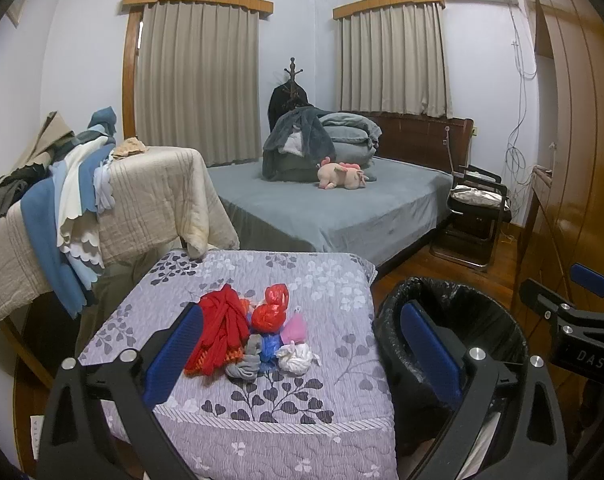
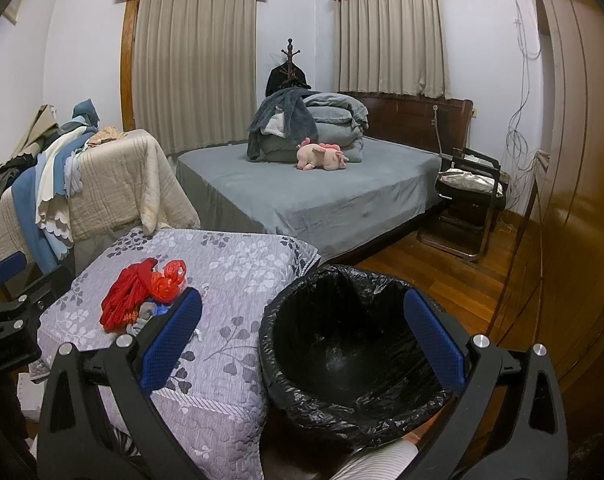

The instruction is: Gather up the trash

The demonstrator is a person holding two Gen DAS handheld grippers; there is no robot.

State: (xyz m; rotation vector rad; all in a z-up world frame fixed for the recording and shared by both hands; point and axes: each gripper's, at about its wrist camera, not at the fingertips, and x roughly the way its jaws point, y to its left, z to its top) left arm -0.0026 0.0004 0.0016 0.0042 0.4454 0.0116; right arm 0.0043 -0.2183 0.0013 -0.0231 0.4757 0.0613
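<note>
Red, orange, pink, blue and white crumpled plastic bags and rags form the trash pile (image 1: 254,332) near the middle of the lilac leaf-printed quilted cushion top (image 1: 302,412), apparently gathered there for picking. Just beside the cushion's right edge stands the black-lined round waste bin (image 2: 354,356), mouth open, likely set close for short drops. The left gripper (image 1: 302,348) hovers short of the pile, jaws spread wide, empty. The right gripper (image 2: 302,336) hangs over the bin's near rim, equally agape, holding nothing.

Our bedroom view

We see a grey bed (image 1: 334,204), curtained windows (image 1: 198,80), white walls and wooden floor (image 2: 442,276).
</note>
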